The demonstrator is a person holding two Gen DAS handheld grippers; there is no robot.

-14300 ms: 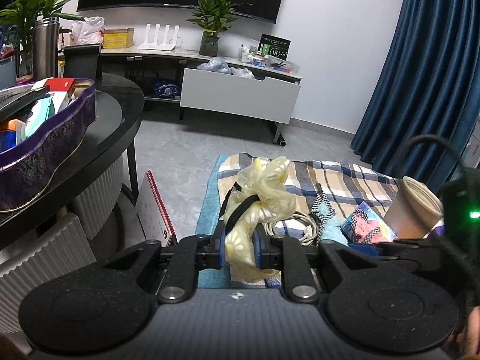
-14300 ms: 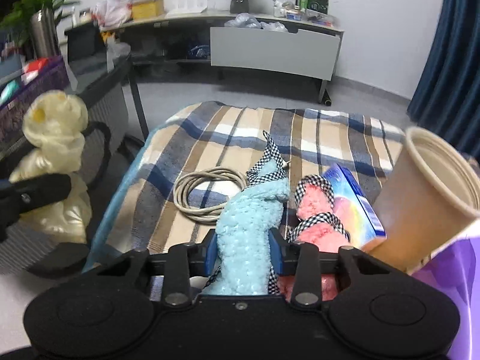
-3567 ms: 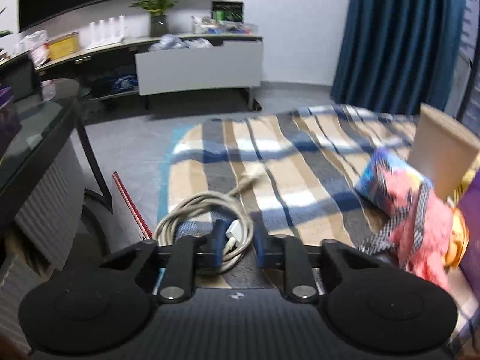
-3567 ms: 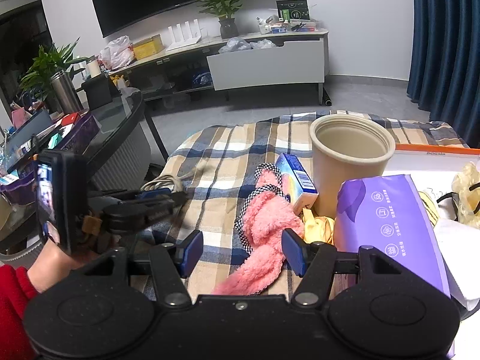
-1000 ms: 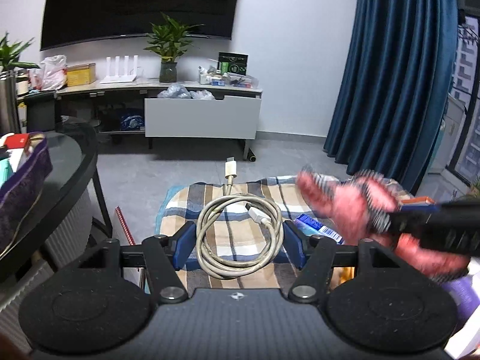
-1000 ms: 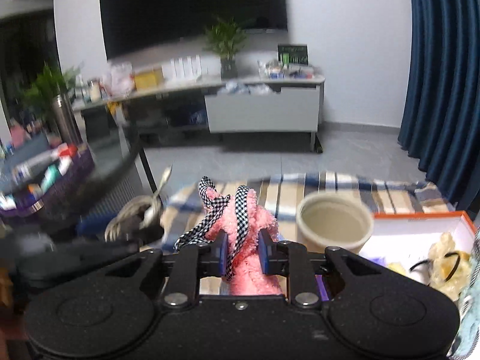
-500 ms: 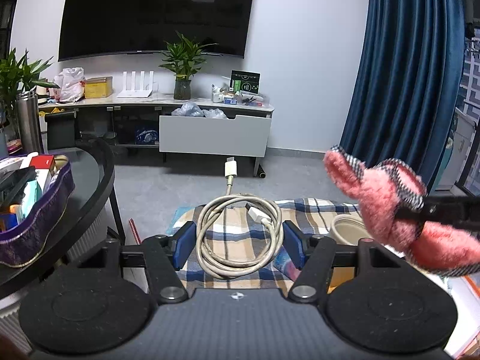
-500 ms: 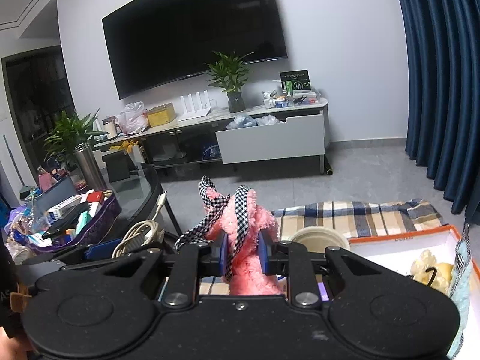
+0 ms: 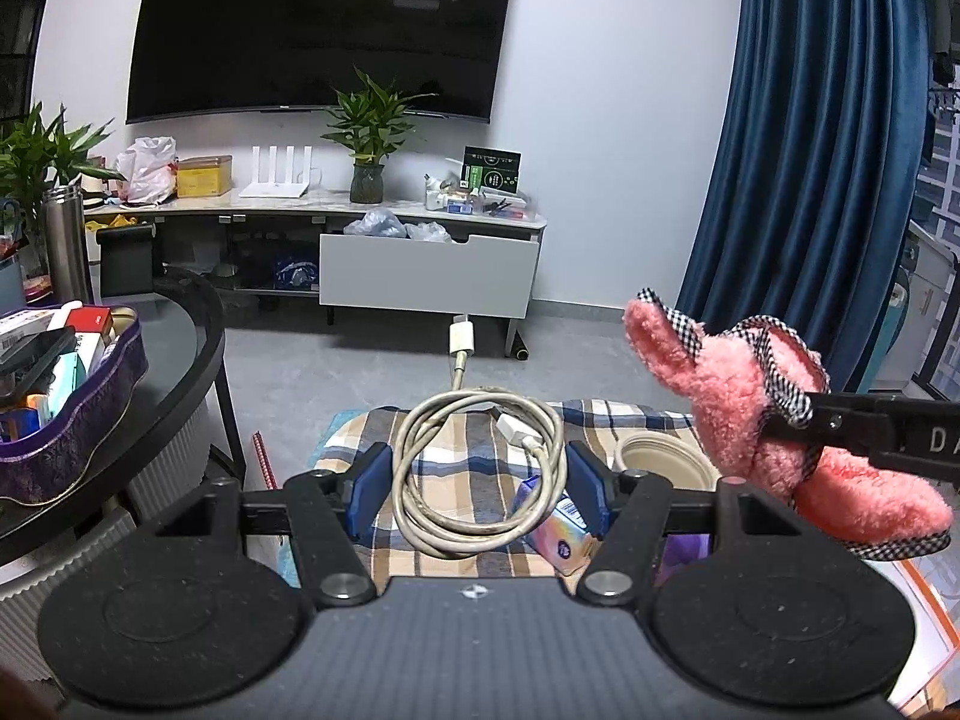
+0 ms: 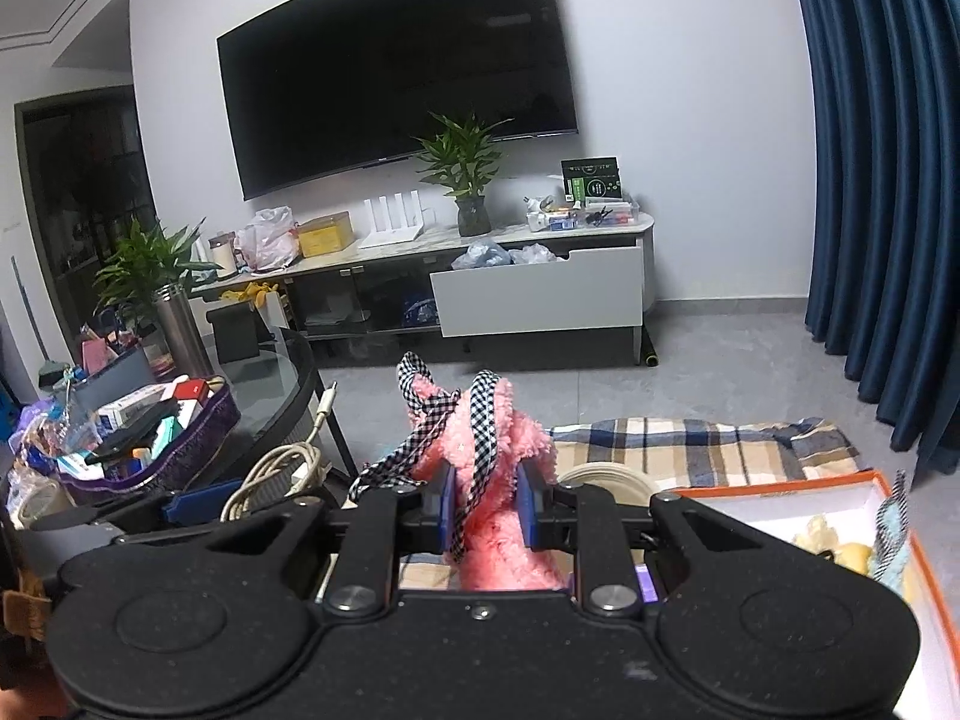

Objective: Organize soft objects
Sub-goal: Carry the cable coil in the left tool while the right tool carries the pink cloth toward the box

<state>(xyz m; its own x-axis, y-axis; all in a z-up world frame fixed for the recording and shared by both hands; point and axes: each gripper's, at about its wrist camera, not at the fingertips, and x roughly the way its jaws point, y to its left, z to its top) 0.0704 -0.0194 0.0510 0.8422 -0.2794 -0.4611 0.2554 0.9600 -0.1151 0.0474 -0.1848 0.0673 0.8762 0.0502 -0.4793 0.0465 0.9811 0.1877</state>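
My left gripper is shut on a coil of beige cable, whose plug end sticks up and away from me. My right gripper is shut on a fluffy pink headband with checked trim, held in the air. The same pink headband shows at the right of the left wrist view, clamped in the right gripper's black fingers. The left gripper with the cable appears at the left of the right wrist view. Both hang above a plaid blanket.
An orange-rimmed white box at the right holds a yellow and a light blue soft item. A beige cup and a colourful small box lie on the blanket. A round black glass table with a purple tin stands left.
Both grippers have risen with their loads; the blanket and cup now sit lower in both views, and the TV wall fills more of the picture.
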